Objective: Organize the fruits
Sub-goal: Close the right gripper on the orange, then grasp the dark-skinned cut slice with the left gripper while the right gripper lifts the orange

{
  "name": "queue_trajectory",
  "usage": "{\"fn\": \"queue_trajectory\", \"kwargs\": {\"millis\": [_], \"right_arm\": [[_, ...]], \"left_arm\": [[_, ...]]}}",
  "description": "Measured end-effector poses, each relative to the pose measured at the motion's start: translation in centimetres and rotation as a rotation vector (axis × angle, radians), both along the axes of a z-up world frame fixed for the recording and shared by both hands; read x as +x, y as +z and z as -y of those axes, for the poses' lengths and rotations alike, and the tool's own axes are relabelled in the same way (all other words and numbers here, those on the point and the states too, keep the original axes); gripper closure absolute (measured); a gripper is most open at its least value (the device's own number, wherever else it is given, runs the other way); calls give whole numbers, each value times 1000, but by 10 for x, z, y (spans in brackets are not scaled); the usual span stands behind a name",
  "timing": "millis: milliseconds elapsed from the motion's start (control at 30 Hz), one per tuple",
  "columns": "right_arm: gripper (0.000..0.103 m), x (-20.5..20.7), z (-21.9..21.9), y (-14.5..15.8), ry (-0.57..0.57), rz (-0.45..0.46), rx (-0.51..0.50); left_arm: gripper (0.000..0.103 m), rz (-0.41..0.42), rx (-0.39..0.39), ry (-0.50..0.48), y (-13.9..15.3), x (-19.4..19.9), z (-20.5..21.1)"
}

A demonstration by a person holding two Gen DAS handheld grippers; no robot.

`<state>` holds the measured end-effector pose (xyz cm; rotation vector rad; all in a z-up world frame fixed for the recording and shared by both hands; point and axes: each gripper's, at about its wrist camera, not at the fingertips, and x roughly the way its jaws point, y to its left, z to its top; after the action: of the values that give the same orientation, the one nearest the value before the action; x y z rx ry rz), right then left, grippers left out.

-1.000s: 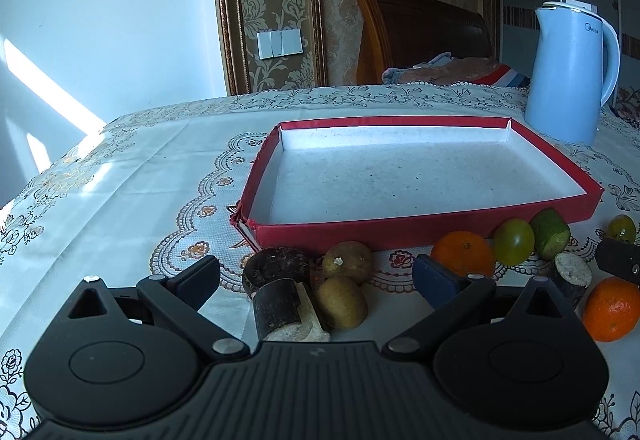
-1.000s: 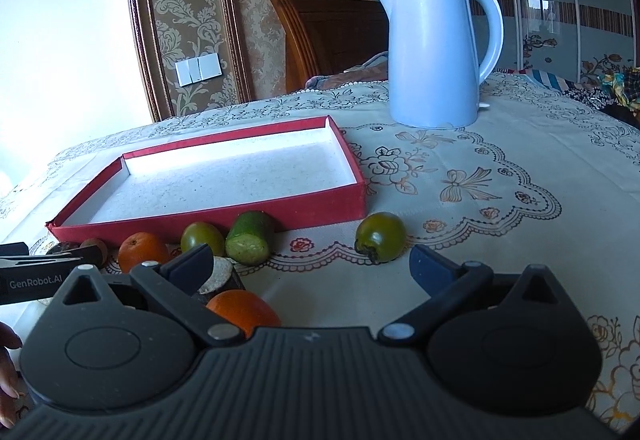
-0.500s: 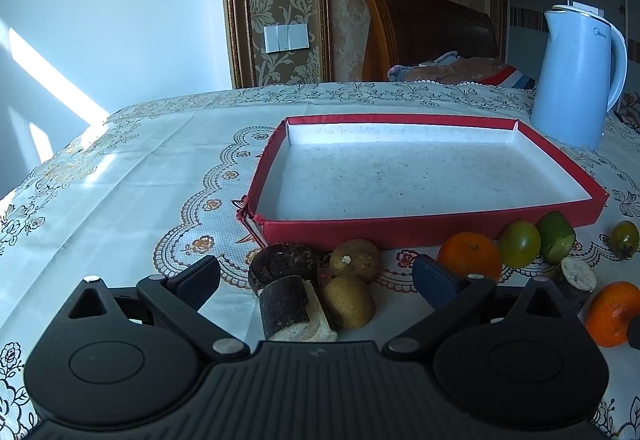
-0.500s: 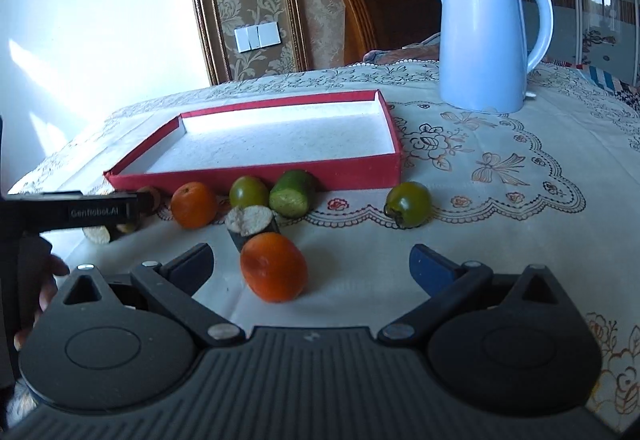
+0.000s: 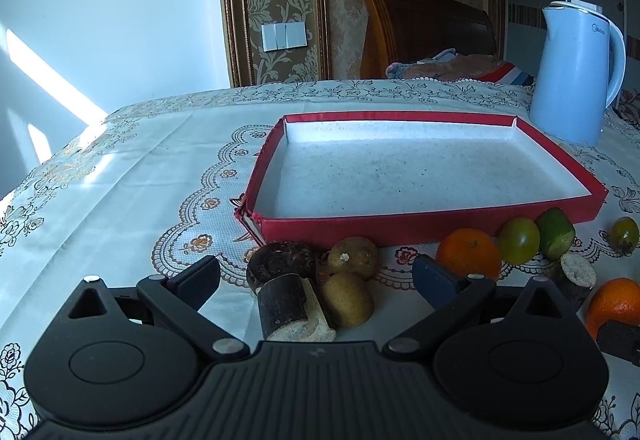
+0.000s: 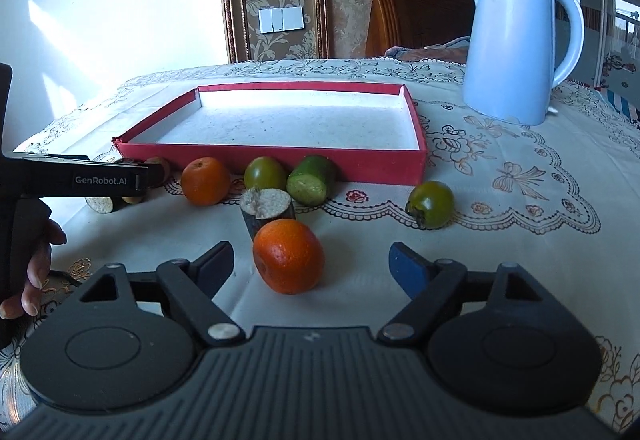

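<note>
- We count two oranges: one orange (image 6: 289,256) lies on the bench (image 6: 520,240) between the fingers of the right gripper (image 6: 311,267), the other orange (image 6: 205,180) lies just in front of the red tray (image 6: 272,156).
- We count two green tomatoes: one green tomato (image 6: 265,172) close to the tray's front wall, a second green tomato (image 6: 431,203) apart to the right.
- We see one cut green fruit (image 6: 312,185) touching the tray's front wall, with its cut face toward us.
- We count two brown kiwis (image 5: 348,298), one behind the other, just before the tray's left corner.
- We count three dark cut pieces with pale flesh: one dark piece (image 6: 266,208) just behind the near orange, two more dark pieces (image 5: 282,304) beside the kiwis.
- The red tray holds nothing; all the fruit lies on the bench outside it.
- One pale blue kettle (image 6: 516,55) stands behind the tray to the right.
- The right gripper's jaws have just been closing around the near orange, yet both pads stand clear of it.
- The left gripper (image 5: 316,278) hangs wide apart over a dark piece and a kiwi, gripping nothing.
</note>
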<state>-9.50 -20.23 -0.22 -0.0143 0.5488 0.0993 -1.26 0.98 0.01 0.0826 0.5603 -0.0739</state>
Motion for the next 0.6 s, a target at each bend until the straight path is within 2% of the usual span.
{"fn": "queue_trajectory", "kwargs": {"millis": [100,267,333,400,467,600], "right_arm": [[30,5,-5,-1,13,-11,-37],[59,12,-11,-7,33,-37,-52],[61,12,-10,-9,34,-34,-48],[67,11,-9,-9,40,-25,-42],[66,11,-9,-9,43,-20,-38],[66,11,-9,-11,44,-17,-36]], "left_arm": [[0,-1,1,2,0,0,0],[0,-1,-35,18,3,1,-6],[0,-3,-56,21,5,0,-12],[0,0,-79,16,8,-8,-20],[0,14,-91,-2,11,-20,-32],[0,63,-31,14,10,-46,-48]]}}
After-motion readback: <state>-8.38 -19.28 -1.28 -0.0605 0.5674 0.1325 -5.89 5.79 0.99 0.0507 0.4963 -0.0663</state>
